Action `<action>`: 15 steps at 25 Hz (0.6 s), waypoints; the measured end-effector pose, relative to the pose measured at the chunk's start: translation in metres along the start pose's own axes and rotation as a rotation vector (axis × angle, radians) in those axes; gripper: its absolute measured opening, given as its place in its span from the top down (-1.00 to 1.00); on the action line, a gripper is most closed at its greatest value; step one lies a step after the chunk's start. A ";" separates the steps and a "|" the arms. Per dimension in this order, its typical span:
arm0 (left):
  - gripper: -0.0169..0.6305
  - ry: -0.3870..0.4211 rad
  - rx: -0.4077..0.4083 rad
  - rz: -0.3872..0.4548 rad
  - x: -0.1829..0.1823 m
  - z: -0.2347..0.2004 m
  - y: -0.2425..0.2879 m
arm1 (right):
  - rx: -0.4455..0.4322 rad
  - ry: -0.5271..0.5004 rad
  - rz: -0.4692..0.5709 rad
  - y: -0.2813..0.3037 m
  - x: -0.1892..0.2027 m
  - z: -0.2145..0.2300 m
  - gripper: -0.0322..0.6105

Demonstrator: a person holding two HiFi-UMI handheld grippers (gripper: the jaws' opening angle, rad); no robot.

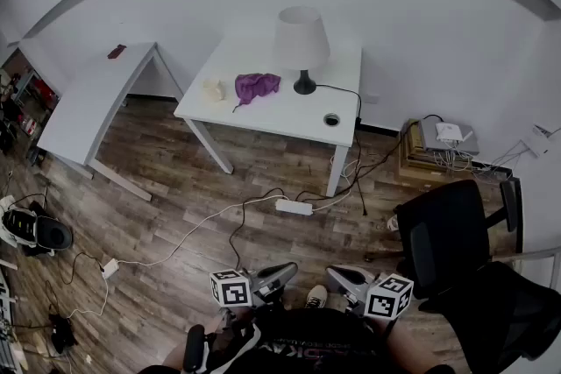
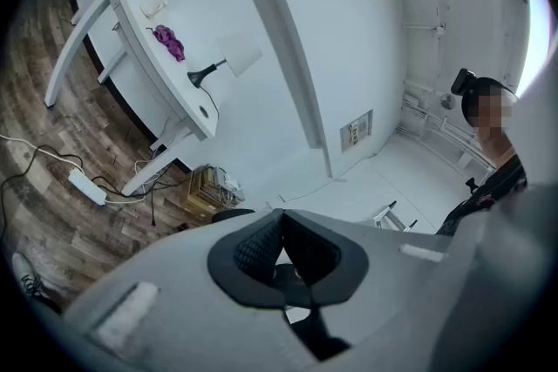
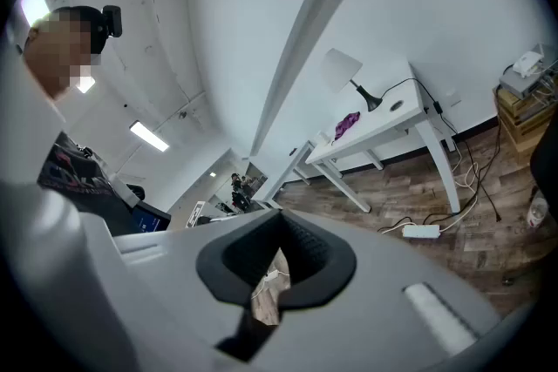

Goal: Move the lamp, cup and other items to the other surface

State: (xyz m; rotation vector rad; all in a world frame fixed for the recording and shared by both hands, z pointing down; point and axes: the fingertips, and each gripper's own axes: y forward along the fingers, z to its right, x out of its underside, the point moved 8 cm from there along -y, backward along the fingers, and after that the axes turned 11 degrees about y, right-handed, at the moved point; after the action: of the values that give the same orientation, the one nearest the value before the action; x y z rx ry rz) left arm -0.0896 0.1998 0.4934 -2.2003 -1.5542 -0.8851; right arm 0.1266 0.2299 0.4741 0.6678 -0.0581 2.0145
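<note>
Close by the person, the left gripper point(image 1: 287, 270) and right gripper point(image 1: 335, 274) are both closed, holding nothing. The lamp point(image 1: 302, 44), purple cloth point(image 1: 256, 86) and pale cup point(image 1: 213, 89) sit well away on the white desk point(image 1: 263, 114). Moving hasn't begun, I'd say; next comes approaching and opening the jaws.

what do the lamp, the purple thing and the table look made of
Lamp: shade looks like matte white fabric or paper; base is dark and smooth, perhaps metal or plastic.
Purple thing: crumpled and limp, likely thin cloth or a bag.
Table: flat matte white top and legs, probably painted or laminated board.
</note>
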 end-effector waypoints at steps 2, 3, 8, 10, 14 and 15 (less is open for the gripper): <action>0.96 0.001 0.004 0.007 0.003 -0.002 0.001 | 0.002 0.005 0.006 -0.002 0.000 -0.001 0.89; 0.96 0.000 0.005 0.008 0.004 -0.002 0.002 | 0.003 0.006 0.007 -0.003 0.000 0.000 0.89; 0.96 -0.008 0.015 0.007 0.007 0.001 0.005 | 0.008 0.004 0.011 -0.008 0.002 0.001 0.89; 0.96 -0.013 0.017 0.015 0.008 0.001 0.005 | 0.010 0.004 0.013 -0.009 0.002 0.001 0.89; 0.96 -0.008 0.014 0.023 0.012 0.000 0.004 | 0.007 0.002 0.011 -0.011 0.003 0.002 0.89; 0.96 -0.010 0.012 0.026 0.012 0.000 0.004 | 0.001 0.001 0.012 -0.011 0.003 0.002 0.89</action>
State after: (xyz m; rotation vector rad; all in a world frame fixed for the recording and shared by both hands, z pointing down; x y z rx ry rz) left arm -0.0832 0.2075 0.5014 -2.2146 -1.5280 -0.8558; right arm 0.1354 0.2374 0.4751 0.6684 -0.0606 2.0265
